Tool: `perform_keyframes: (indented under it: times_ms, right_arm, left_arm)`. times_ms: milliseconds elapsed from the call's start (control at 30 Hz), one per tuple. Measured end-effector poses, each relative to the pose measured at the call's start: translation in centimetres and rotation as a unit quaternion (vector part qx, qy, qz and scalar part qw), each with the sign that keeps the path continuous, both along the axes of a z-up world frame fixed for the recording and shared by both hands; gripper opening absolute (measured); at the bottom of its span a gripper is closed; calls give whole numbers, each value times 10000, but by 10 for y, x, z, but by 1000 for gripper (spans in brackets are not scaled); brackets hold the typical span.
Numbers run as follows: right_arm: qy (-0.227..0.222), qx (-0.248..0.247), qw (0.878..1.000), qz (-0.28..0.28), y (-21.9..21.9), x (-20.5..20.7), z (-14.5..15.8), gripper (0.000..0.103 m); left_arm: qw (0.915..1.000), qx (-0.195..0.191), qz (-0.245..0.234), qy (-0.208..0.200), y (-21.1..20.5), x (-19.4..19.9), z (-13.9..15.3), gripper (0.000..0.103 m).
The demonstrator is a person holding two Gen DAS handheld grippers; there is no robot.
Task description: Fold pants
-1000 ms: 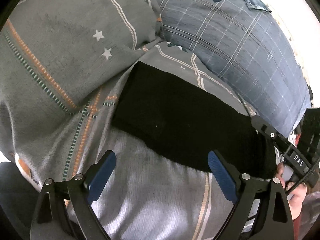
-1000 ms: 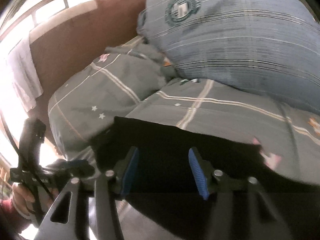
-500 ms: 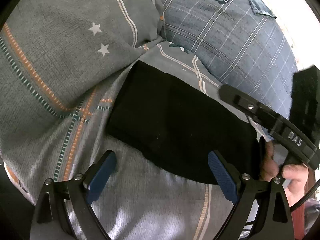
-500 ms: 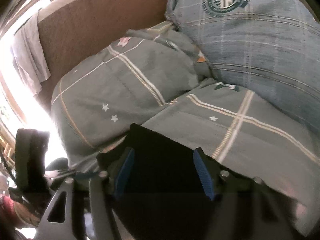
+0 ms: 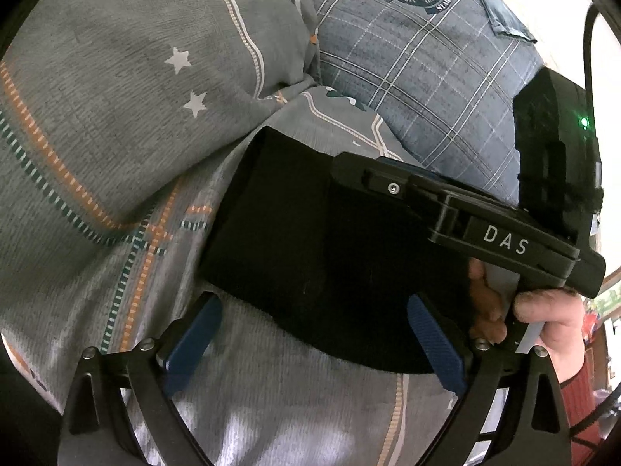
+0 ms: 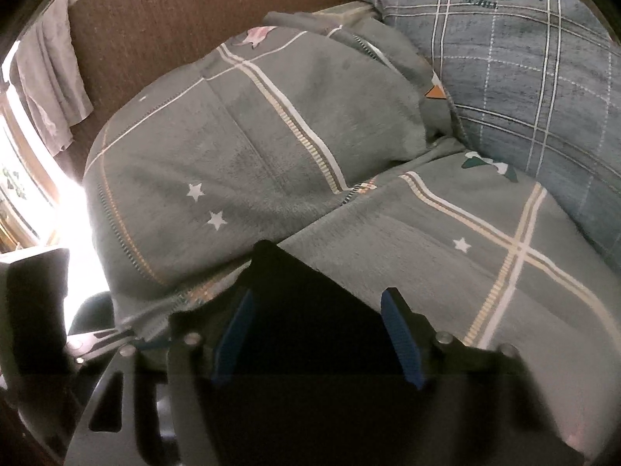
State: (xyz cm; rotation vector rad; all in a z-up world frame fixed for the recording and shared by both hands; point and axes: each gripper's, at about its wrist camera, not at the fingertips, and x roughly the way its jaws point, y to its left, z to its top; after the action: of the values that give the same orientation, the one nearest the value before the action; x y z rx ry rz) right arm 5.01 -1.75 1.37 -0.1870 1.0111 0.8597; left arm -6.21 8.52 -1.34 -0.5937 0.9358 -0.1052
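The black pants (image 5: 295, 240) lie folded into a compact rectangle on the grey plaid bedspread (image 5: 116, 178). My left gripper (image 5: 310, 343) is open and empty, its blue pads just short of the pants' near edge. My right gripper (image 6: 316, 334) is open, low over the pants (image 6: 310, 303), which show dark between its pads. In the left wrist view the right gripper's black body (image 5: 485, 225) lies across the pants from the right, held by a hand (image 5: 543, 322). Whether the right pads touch the cloth I cannot tell.
A grey star-patterned pillow (image 5: 136, 58) lies left of the pants, and a blue plaid pillow (image 5: 407, 50) with a round crest behind them. In the right wrist view a brown headboard (image 6: 194, 11) with a grey cloth (image 6: 50, 77) stands at the back left.
The right gripper has swung left across the folded pants, toward their far left corner. The left gripper has drawn a little closer. The pants have not moved.
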Motion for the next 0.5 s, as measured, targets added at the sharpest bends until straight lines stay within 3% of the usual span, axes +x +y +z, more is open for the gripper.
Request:
perform_keyframes:
  times_ms: [500]
  right_arm:
    - [571, -398, 9953, 669, 29, 25, -30, 79]
  left_arm:
    - [9999, -108, -26, -109, 3, 4, -4, 100]
